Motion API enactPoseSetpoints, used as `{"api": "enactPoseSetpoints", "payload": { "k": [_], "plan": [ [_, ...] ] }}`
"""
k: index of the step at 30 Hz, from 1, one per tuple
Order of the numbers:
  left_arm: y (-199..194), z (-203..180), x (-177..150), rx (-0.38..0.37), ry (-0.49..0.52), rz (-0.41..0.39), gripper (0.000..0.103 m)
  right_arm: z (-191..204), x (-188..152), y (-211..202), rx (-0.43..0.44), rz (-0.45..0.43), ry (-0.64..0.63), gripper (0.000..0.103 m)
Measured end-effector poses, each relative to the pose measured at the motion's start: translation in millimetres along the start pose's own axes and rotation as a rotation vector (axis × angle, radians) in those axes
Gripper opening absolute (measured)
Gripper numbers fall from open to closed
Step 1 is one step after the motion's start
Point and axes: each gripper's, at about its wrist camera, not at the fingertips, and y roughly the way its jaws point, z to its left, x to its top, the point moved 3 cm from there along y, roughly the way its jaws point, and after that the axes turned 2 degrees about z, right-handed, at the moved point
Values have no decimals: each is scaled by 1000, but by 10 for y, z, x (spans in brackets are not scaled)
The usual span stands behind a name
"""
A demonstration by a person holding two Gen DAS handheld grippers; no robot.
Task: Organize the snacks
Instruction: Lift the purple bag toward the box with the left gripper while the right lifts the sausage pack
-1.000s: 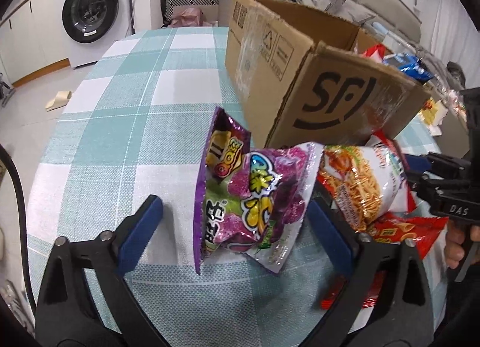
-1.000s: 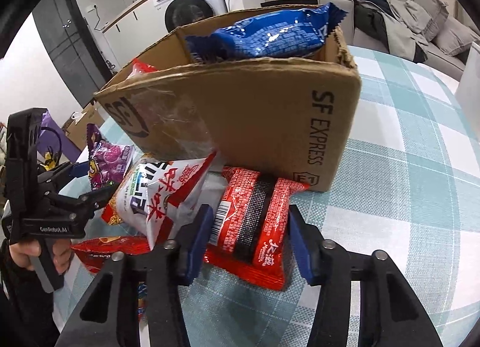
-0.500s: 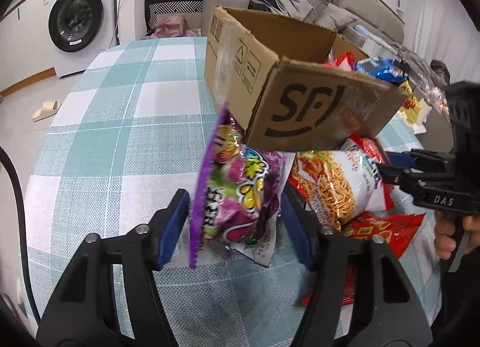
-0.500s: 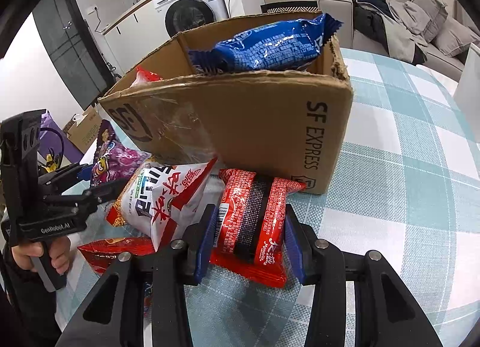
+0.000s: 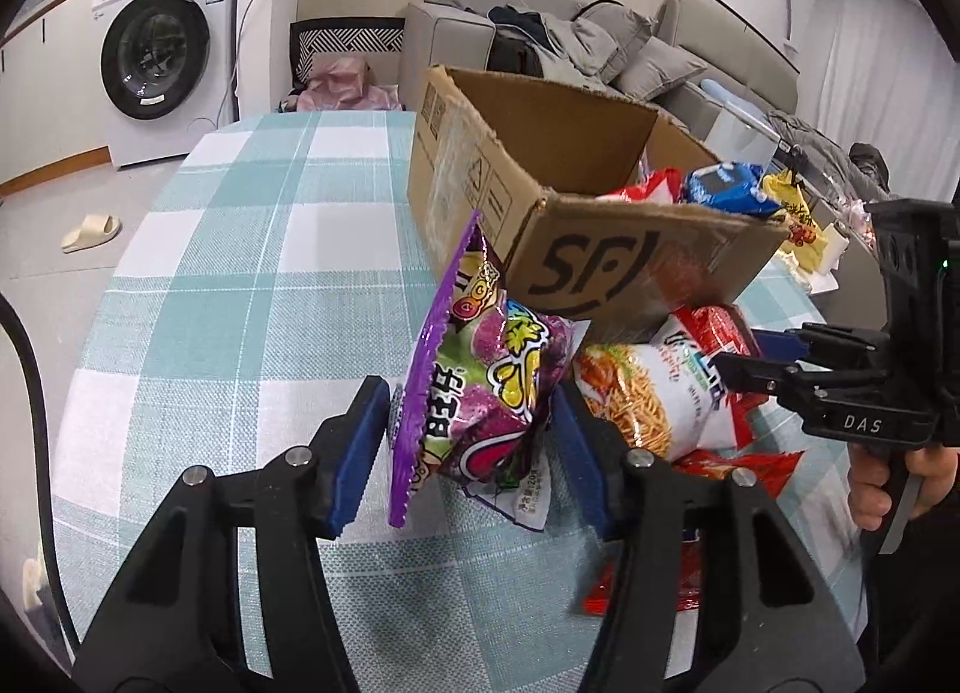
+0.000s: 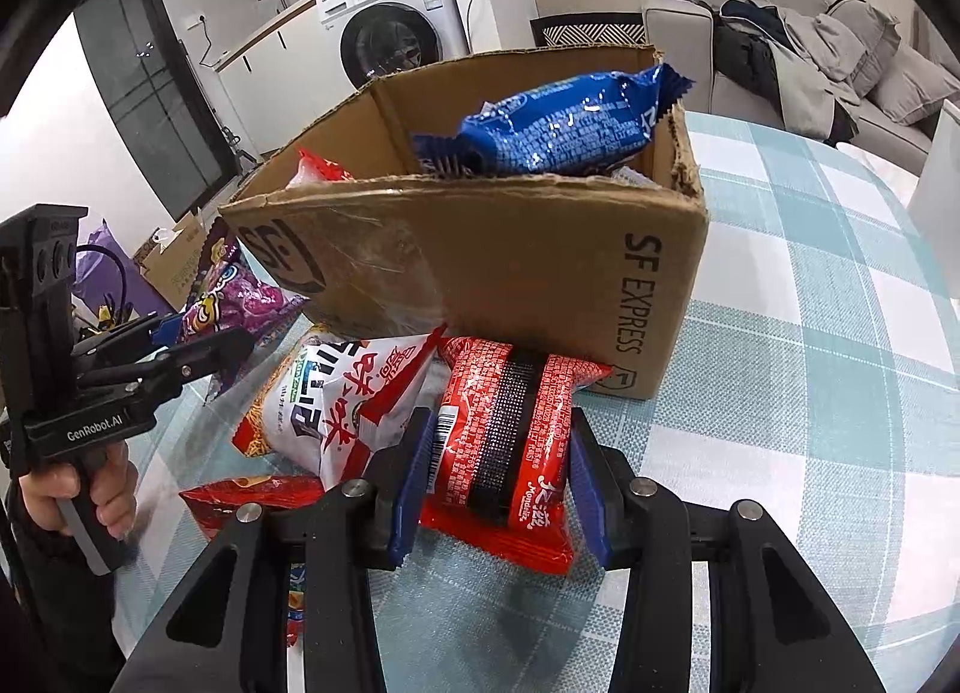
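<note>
Left gripper (image 5: 468,441) has its blue pads pinched onto the purple snack bag (image 5: 486,387), bag standing on edge between the fingers, cardboard box (image 5: 600,267) just beyond the tips and the white noodle-snack pack (image 5: 654,393) right of the right finger. Right gripper (image 6: 498,483) fingers narrow, closed against both sides of the red noodle packet (image 6: 510,435), which lies on the checked tablecloth (image 6: 810,393) with its far end touching the box; blue packet (image 6: 570,123) sits in the box ahead of the tips

The cardboard box (image 6: 540,273) carried "SF EXPRESS" on one side and an "SF" logo on another. The left gripper (image 6: 174,345) body read "GenRobot.AI"; the right gripper (image 5: 750,354) body read "DAS".
</note>
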Motion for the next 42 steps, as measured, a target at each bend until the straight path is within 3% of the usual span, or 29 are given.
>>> {"api": "enactPoseSetpoints", "payload": {
  "k": [26,42],
  "plan": [
    [-612,-316,143,-34,35,-112,53,155,15,-579,38,-124,-42,43],
    [-725,-420,212,-64,30,-137,53,242,34,-964,64,-211,-52,43]
  ]
}}
